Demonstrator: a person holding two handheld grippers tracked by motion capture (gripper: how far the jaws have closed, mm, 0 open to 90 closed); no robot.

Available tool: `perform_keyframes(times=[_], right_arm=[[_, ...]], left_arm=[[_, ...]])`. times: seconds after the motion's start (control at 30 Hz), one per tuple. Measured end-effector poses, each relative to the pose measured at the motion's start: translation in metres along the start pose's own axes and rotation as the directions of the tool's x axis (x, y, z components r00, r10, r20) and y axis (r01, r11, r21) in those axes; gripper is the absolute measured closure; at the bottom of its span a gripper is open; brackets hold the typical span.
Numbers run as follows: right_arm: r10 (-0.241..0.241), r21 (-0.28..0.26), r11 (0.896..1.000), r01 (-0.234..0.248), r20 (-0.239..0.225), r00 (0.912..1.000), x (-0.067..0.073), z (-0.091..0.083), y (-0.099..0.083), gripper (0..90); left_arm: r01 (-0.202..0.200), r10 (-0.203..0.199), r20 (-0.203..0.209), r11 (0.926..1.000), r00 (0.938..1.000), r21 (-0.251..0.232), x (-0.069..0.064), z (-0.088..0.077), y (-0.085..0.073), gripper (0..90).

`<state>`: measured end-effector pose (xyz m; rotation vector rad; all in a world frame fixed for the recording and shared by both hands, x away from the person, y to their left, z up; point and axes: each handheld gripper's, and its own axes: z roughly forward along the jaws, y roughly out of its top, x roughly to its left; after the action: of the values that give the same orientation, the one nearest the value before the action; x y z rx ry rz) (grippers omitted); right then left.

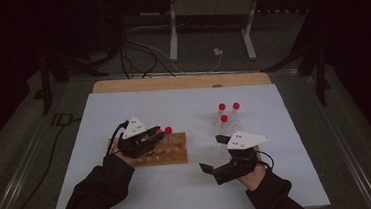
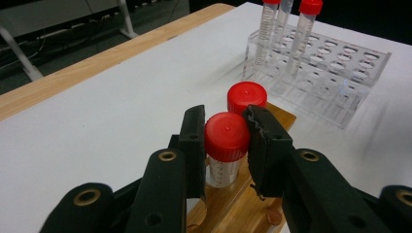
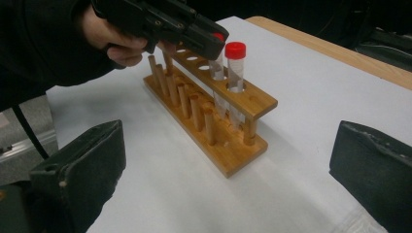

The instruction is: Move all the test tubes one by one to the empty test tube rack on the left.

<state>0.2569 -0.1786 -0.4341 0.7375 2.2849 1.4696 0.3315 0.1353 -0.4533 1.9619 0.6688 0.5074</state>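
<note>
- Left tongs (image 2: 227,141) clench the red cap of a tube (image 2: 226,145) standing in the wooden rack (image 1: 170,153).
- A second tube (image 3: 235,65) stands just beside it.
- Right tongs (image 3: 228,170) gape, empty, near the rack on the white surface (image 1: 184,109).

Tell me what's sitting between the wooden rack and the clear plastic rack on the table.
Nothing: bare white table top separates the wooden rack from the clear plastic rack. The high view and the left gripper view both show that stretch.
</note>
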Motion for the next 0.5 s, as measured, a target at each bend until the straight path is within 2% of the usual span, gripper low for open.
perform_keyframes(times=[0.23,0.27,0.33,0.5], right_arm=[[-0.002,-0.005,1.000,0.002,0.007,1.0000,-0.005,-0.005,0.003,0.0],[-0.001,-0.006,1.000,0.001,0.013,0.9999,-0.007,-0.006,0.003,0.0],[0.005,-0.010,1.000,-0.005,0.007,1.0000,-0.010,-0.008,0.004,0.0],[0.022,-0.013,1.000,-0.021,0.020,0.9996,-0.021,-0.013,0.005,0.0]], left_arm=[[-0.004,0.004,0.007,0.9999,1.0000,0.015,0.000,-0.003,0.001,70.5],[0.002,-0.002,0.020,1.0000,0.9998,0.007,0.000,-0.005,0.002,70.1],[0.008,-0.008,0.019,1.0000,0.9998,-0.003,0.001,-0.010,0.002,68.3],[0.007,-0.007,0.055,0.9999,0.9985,-0.013,0.001,-0.023,0.005,49.9]])
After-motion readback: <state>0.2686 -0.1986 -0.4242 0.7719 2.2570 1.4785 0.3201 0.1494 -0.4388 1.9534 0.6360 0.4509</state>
